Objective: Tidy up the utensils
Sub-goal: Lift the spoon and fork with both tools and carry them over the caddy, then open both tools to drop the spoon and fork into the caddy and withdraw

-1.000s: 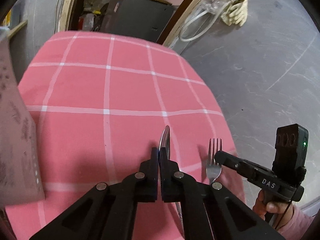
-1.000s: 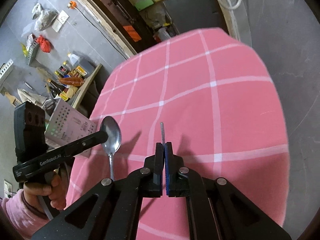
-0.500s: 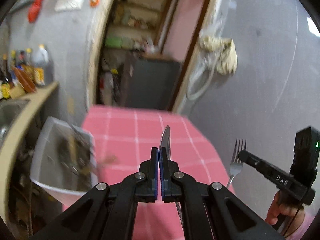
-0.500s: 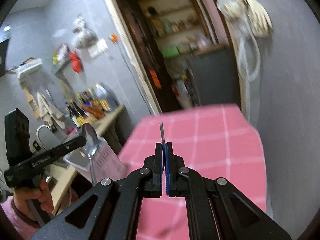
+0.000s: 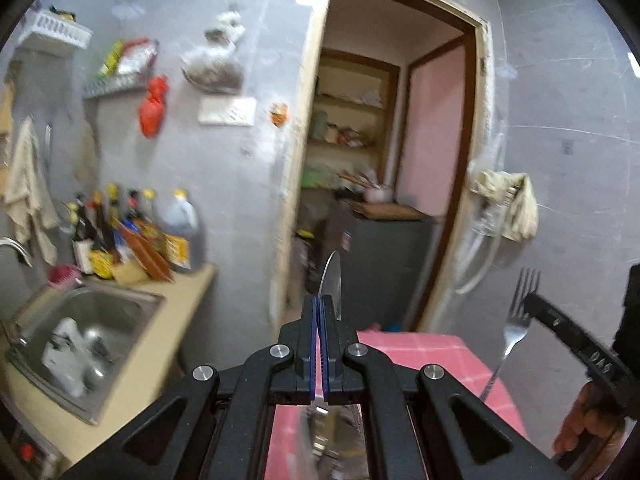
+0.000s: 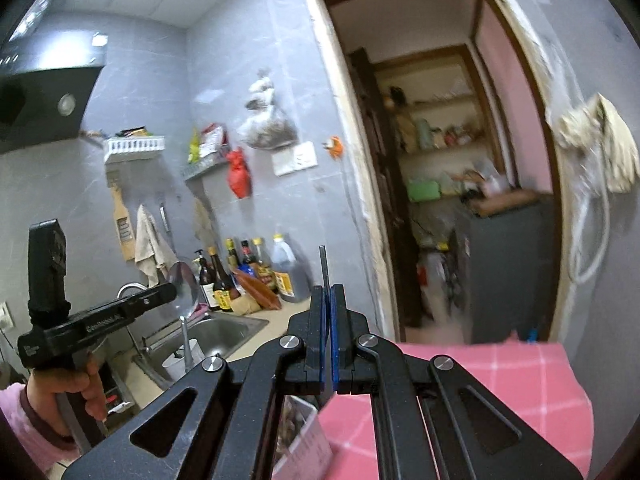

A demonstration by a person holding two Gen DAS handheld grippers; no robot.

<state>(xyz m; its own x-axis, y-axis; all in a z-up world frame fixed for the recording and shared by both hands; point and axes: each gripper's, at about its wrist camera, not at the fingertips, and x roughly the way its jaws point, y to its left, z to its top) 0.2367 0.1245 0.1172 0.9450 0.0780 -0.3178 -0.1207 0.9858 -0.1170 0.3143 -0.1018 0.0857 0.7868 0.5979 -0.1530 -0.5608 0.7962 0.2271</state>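
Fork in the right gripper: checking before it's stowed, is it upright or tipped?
Upright: the fork has tines up, handle hanging below.

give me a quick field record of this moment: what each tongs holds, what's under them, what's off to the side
left tongs: shut on spoon, bowl sticking up past the tips
right tongs: shut on fork, tines up
below: pink checked tablecloth
left side: steel sink set in the counter, bottles behind it
ahead: open doorway with shelves beyond
utensils: both held in the air, neither put away yet
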